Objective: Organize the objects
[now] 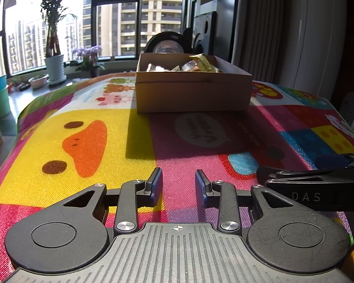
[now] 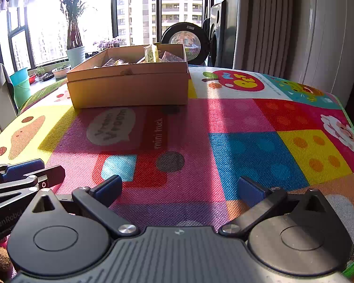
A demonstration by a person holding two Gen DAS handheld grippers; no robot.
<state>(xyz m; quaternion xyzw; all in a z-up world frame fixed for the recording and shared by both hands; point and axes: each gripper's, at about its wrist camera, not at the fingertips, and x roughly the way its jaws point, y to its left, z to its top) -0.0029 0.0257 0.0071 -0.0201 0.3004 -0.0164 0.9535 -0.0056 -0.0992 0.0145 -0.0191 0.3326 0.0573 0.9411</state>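
So I'm sitting here running both grippers low over the colourful play mat (image 2: 247,118), and honestly I'm not seeing much left to grab. The left gripper (image 1: 179,184) is hanging just above the mat with its jaws parted a modest way, nothing between them. The right gripper (image 2: 179,188) is spread a lot wider, also holding nothing. They're sitting close beside each other; each one is poking into the edge of the other's view.

The cardboard box (image 1: 193,92) is sitting well ahead of both tools, toward the far end of the mat by the window. It's already holding a pile of wrapped snack packets (image 2: 151,53), and one yellowish packet is sticking up above the rim. I can't tell exactly how many are in there or how they're lying.

What I'm worrying about:

- The mat between me and the box is looking bare in both views, so if there's a leftover item it's outside what I'm seeing. Swinging around blind to hunt for it is how I'm going to clip something.
- The two grippers are so near each other that any sideways move is risking a knock between them.
- That tall packet is looking loosely propped. If I'm dropping anything else in on that side, or nudging the box wall, it's probably tipping out.
- The box is light-looking cardboard, so I'm guessing a bump is going to slide it.
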